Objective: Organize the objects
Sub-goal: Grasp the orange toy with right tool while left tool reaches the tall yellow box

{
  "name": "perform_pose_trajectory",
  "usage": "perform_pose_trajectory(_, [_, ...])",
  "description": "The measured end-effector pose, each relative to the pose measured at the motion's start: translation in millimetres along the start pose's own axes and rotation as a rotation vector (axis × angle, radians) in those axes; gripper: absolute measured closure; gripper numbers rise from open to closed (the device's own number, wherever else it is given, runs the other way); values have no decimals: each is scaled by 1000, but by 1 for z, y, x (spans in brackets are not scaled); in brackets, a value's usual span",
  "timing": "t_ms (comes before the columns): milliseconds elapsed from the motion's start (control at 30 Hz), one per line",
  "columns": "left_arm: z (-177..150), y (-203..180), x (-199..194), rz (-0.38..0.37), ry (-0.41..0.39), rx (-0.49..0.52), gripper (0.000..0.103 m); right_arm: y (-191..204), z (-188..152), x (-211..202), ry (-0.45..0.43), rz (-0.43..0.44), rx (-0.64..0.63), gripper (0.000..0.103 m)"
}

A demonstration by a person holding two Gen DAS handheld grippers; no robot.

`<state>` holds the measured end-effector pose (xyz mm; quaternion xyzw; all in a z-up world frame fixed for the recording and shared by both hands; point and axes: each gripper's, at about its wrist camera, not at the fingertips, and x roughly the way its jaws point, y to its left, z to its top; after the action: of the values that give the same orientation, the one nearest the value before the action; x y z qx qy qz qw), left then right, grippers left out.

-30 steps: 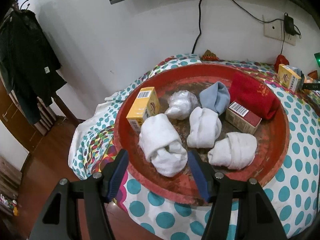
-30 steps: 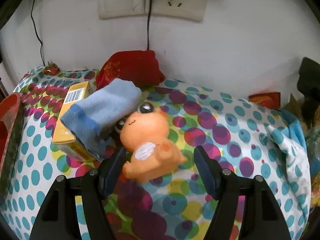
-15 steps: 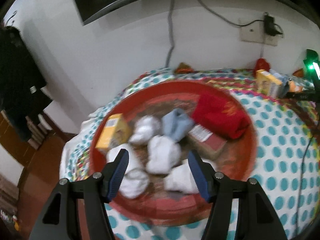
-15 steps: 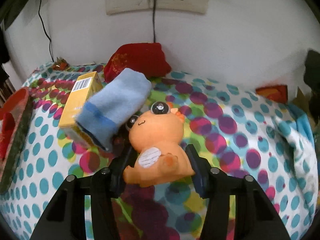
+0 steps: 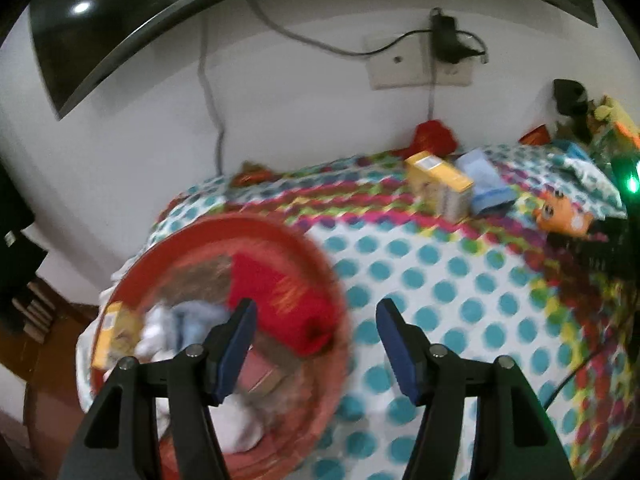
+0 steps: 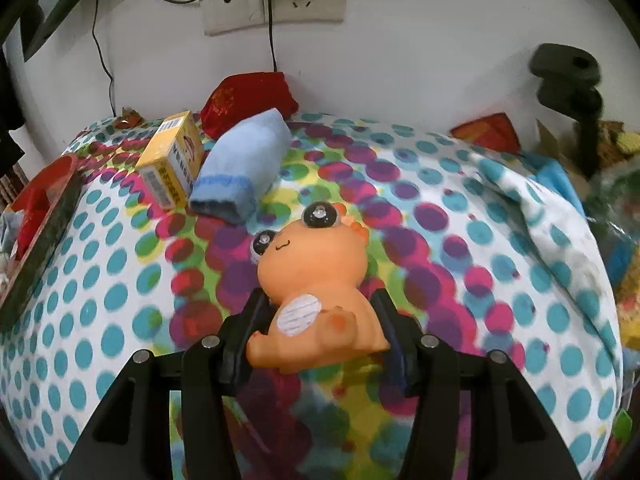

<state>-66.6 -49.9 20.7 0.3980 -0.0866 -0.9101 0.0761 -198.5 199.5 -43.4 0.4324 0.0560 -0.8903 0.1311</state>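
Right tool (image 6: 320, 332) now gripping orange toy (image 6: 316, 276), red tray (image 5: 320, 256) holding rolled cloths

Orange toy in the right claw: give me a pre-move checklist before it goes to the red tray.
1. Right claw shut on the orange toy: ok, both fingers press its sides.
2. Toy lifted off the cloth: cannot tell.
3. Blue sock and yellow box apart from the toy: ok.
4. Left claw open and holding nothing: ok.
5. Left claw out of the drop zone: not ok, it hangs over the red tray edge.
6. Free spot in the tray: cannot tell, the left view is blurred.
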Motion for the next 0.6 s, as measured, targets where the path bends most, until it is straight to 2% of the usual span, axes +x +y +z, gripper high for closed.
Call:
perform_pose_trajectory(267, [30,-44,27,-35,11,1,40,-7,-16,-12,-2,27,23,52])
perform_pose_trajectory(533, [54,-68,69,-83,76,-70,40,-1,-15,-11,9,-8,-13,50])
perform_pose_trajectory(600, [63,-72,77,-123,101,-101,40,0,-15,-10,10,-8,-14,49])
